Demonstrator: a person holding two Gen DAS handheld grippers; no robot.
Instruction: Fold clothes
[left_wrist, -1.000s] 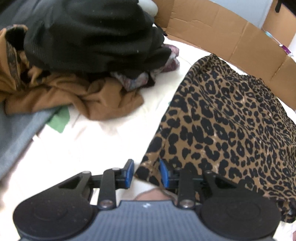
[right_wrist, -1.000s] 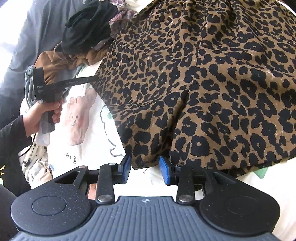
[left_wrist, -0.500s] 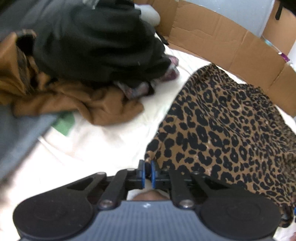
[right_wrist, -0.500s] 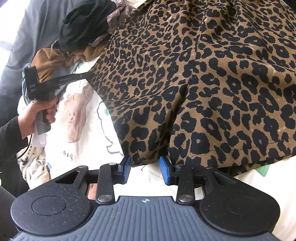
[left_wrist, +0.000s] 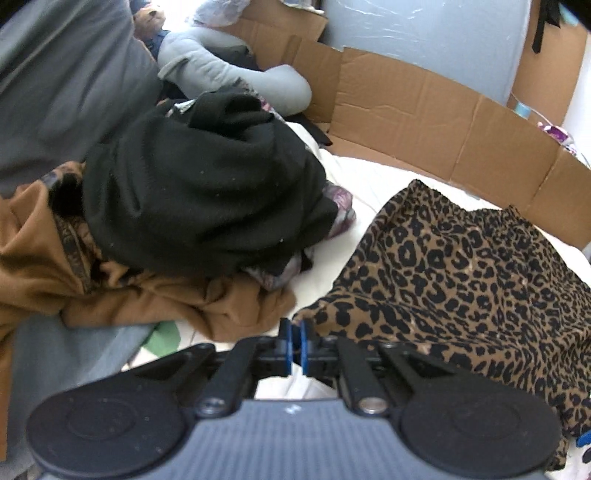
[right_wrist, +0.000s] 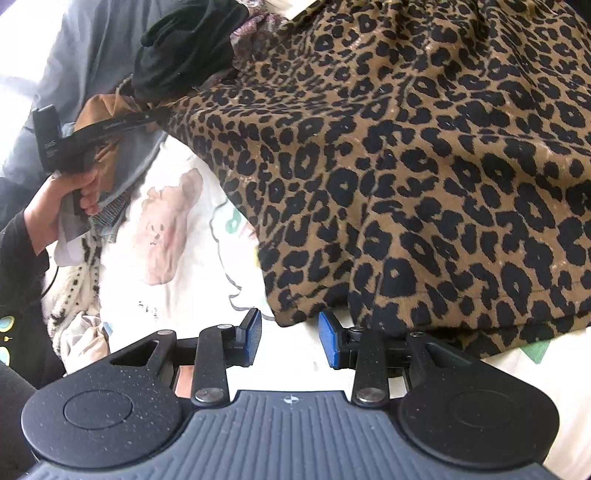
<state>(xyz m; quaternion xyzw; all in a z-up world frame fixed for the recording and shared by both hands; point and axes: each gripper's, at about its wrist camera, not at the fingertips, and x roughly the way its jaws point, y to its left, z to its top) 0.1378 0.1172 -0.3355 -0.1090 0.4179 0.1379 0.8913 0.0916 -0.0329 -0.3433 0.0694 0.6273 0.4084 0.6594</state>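
While the left gripper pinches the leopard garment, it angles downward.

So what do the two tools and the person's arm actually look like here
Both are alike: the right tool has a ribbed blue-grey body, two round black discs, black linkage arms with silver pivot screws and flat blue pads. The left tool matches it; seen from the side, it is a slim black bar on a black pistol handle with small white lettering. The arm wears a black sleeve.
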